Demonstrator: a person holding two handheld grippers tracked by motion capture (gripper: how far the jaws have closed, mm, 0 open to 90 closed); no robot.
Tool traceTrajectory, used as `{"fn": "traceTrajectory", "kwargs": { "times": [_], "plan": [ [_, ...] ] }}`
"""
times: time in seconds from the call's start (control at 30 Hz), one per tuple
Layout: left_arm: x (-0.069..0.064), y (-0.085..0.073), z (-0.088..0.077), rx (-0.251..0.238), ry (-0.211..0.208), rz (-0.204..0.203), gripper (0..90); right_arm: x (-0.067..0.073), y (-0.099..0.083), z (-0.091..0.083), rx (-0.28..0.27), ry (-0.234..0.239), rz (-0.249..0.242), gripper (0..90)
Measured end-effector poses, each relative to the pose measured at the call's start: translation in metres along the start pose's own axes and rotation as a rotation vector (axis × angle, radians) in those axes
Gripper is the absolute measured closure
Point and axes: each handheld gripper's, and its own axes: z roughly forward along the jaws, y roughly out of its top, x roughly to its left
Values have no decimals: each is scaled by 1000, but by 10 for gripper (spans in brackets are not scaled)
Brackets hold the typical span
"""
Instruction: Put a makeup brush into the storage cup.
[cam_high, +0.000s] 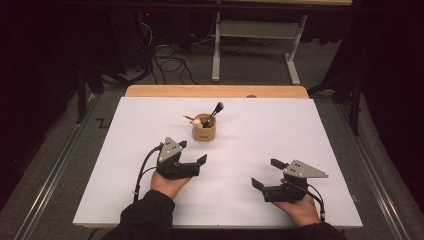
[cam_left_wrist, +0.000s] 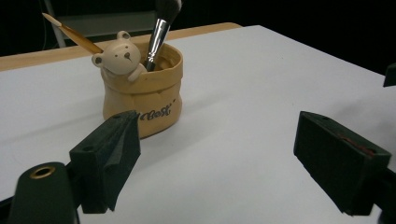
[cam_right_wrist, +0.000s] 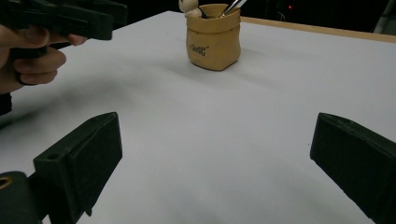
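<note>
Item: tan pot (cam_high: 204, 130) holding a makeup brush (cam_high: 217, 109) and a thin stick (cam_left_wrist: 72, 32), mid-board. Left gripper (cam_high: 193, 152) and right gripper (cam_high: 265, 173): jaws spread, empty, resting near. Step judged: pre-reach. Next move likely needs a precise pinch on a handle.

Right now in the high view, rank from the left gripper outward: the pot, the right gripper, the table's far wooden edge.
1. Pot: just ahead of the left gripper.
2. Right gripper: across on the right, near side.
3. Wooden edge: at the table's far end.
</note>
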Motion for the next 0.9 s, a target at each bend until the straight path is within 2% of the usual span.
{"fn": "traceTrajectory", "kwargs": {
  "times": [0.2, 0.3, 0.4, 0.47, 0.73, 0.9],
  "plan": [
    [-3, -7, -16, 4, -15, 5, 101, 0, 0, -1, -4, -4, -4, 20],
    [-6, -11, -22, 9, -6, 17, 72, 0, 1, -1, -7, -6, -9, 18],
    [-6, -17, -28, 8, -7, 13, 33, 0, 1, -1, -6, -8, -8, 14],
    [-7, -20, -30, 23, -10, 23, 3, 0, 1, -1, -6, -10, -4, 11],
    [-3, -30, -45, 21, -7, 32, 2, -1, 1, -3, -15, -21, -2, 2],
    [1, -30, -47, 13, -42, 17, 2, 0, 2, -6, -36, -32, -4, 2]
  ]
}}
